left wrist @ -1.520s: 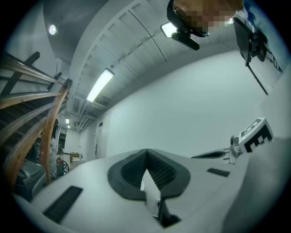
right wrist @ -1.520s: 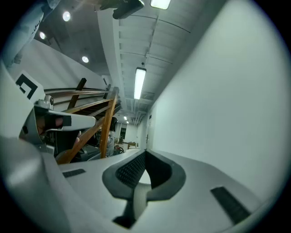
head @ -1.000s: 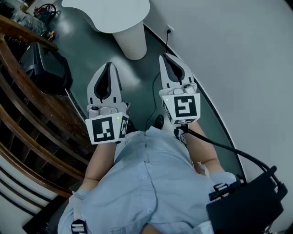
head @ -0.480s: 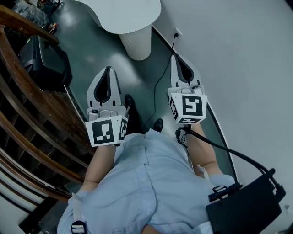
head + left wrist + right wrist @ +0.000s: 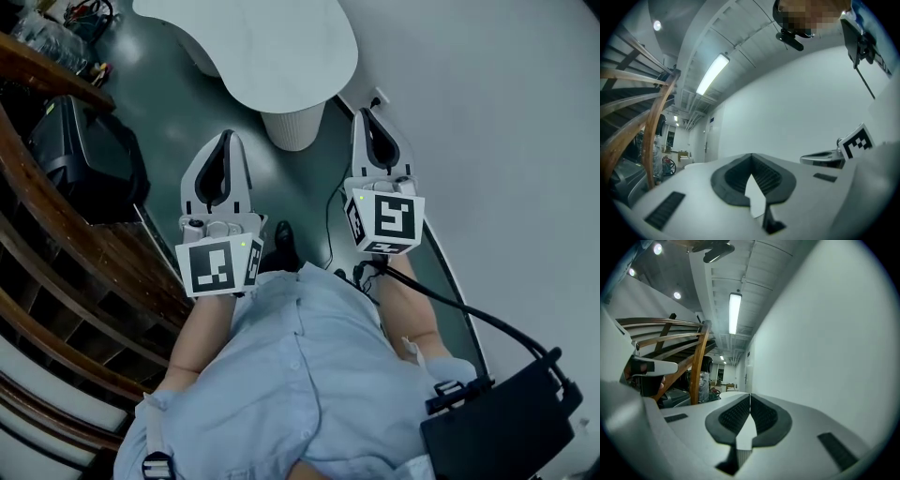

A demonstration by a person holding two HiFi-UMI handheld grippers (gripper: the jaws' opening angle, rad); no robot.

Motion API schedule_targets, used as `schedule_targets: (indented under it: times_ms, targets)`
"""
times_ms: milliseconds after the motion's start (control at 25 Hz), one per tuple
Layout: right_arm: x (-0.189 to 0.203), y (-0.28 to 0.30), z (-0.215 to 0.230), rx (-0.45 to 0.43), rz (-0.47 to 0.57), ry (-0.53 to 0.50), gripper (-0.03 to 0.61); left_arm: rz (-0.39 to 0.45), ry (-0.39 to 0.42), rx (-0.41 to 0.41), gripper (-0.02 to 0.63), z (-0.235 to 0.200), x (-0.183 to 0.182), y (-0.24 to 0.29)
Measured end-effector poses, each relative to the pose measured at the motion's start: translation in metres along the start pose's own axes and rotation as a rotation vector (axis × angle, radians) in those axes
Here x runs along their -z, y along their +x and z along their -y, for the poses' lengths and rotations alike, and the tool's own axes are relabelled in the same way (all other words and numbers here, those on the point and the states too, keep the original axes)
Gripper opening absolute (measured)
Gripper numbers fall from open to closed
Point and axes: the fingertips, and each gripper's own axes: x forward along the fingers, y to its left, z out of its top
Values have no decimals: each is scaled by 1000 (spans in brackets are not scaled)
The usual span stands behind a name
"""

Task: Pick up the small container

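Both grippers have come nearer the white table [image 5: 281, 56] since the earlier frame; its ribbed pedestal [image 5: 292, 127] now stands just ahead of their tips. Left gripper [image 5: 225, 139] and right gripper [image 5: 373, 114] point level, jaws pressed together, holding nothing. The small container appears in no view, including the visible part of the tabletop, so locate it before opening either gripper. Step clear of the cable [image 5: 330, 211] on the floor, which leads to a wall socket [image 5: 378, 98]. A wooden stair rail [image 5: 94, 253] and black case [image 5: 84, 150] narrow the left side.
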Motion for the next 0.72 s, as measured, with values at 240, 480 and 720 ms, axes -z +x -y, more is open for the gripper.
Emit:
schedule_targets:
  times_ms: [240,480,720]
  targets:
    - [-16,39,-11,44,6,-16,2,33,-15,50,-2,-34,-6,38]
    - [-18,60,-10,71,21,-36,2,51,-33,76,-2,-46,3,56]
    - [-21,78,-16,69,23,-55,2,53,-51,84,-2,-56,8,69]
